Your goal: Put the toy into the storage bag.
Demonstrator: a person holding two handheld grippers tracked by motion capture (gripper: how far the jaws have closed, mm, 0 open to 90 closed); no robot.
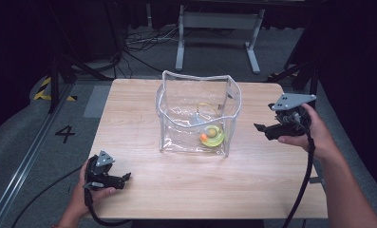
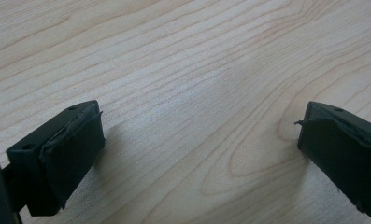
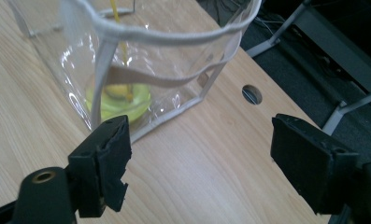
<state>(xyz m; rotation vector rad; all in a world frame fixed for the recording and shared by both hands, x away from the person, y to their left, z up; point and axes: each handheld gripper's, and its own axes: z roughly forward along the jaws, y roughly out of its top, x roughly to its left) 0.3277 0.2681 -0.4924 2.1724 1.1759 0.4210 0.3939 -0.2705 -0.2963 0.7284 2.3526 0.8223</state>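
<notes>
A clear plastic bag with a white rim stands open near the middle of the wooden tabletop, a little toward its far edge. Inside it, on the bottom at about four o'clock from the bag's middle, lies a yellow-green ring toy with an orange piece on it; a thin yellow cord rises from it. The right tool hangs at three o'clock of the bag, near its side and apart from it, jaws wide apart with nothing between them. In the right gripper view the bag's near corner sits just beyond the jaws. The left tool rests at seven o'clock of the bag, well apart, jaws also spread over bare wood.
</notes>
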